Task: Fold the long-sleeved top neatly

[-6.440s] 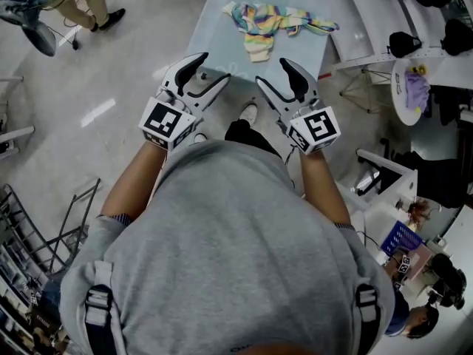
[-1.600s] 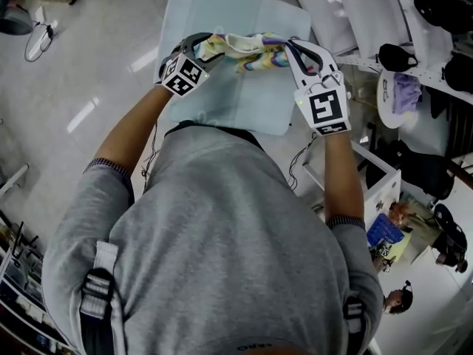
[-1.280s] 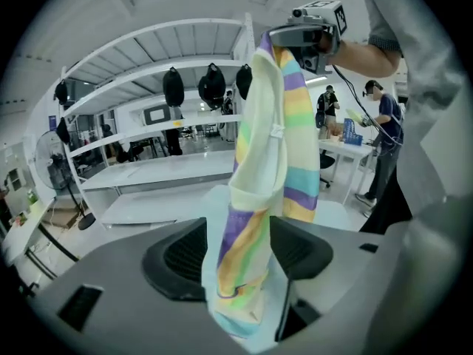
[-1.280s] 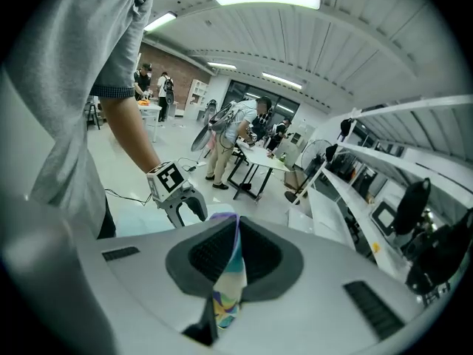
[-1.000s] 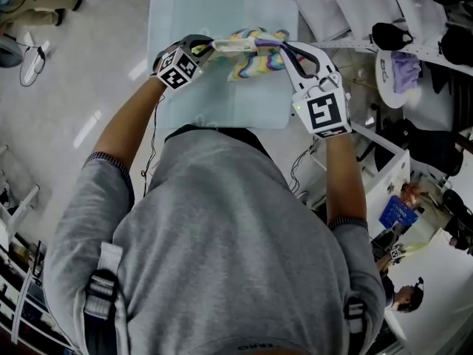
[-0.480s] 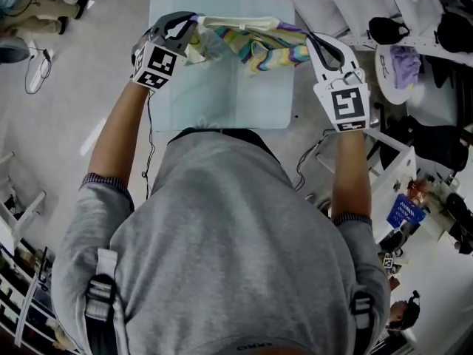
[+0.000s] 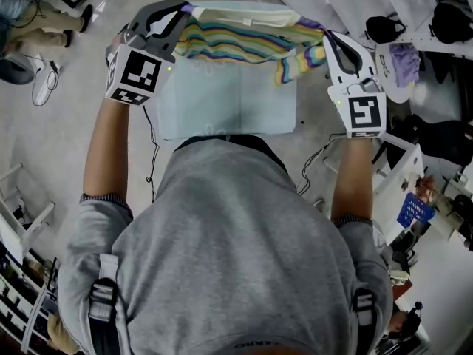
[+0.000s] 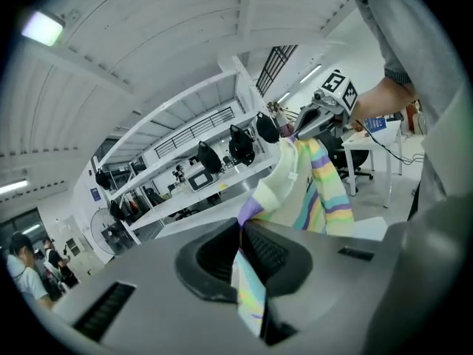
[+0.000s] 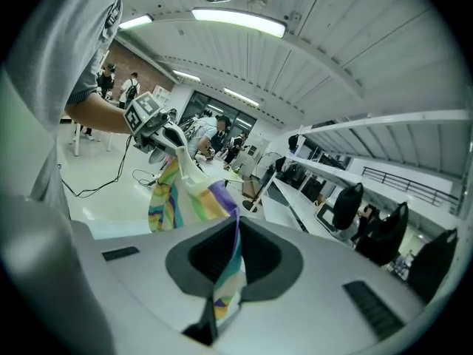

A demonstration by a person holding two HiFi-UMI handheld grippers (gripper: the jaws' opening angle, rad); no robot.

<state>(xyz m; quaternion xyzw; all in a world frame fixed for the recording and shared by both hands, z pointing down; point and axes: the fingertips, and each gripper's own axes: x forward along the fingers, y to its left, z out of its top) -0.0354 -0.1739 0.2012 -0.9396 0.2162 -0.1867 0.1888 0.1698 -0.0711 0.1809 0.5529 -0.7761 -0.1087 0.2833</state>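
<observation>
The left gripper (image 7: 176, 12), at the scene's left, had its jaws clenched on one end of the single striped long-sleeved top (image 7: 236, 41). The top stretched left to right, its long axis level, held in the air over the far edge of the one pale worktop (image 7: 229, 106). At the right, the right gripper (image 7: 325, 37) pinched the opposite end, and both grippers were equally near it.

Lab-type work hall, not domestic. Landmark: pale blue worktop (image 7: 222, 109). Right of it, white racking (image 7: 432, 50) holding black gear (image 7: 383, 28). Left of it, glossy pale floor (image 7: 59, 132) with a loose black cable (image 7: 151, 150). Beyond it, more white shelving, a pedestal fan (image 8: 106, 224) and people (image 9: 133, 87) standing about. Overhead, a ribbed white ceiling (image 9: 355, 58) with a strip light (image 9: 238, 21).
</observation>
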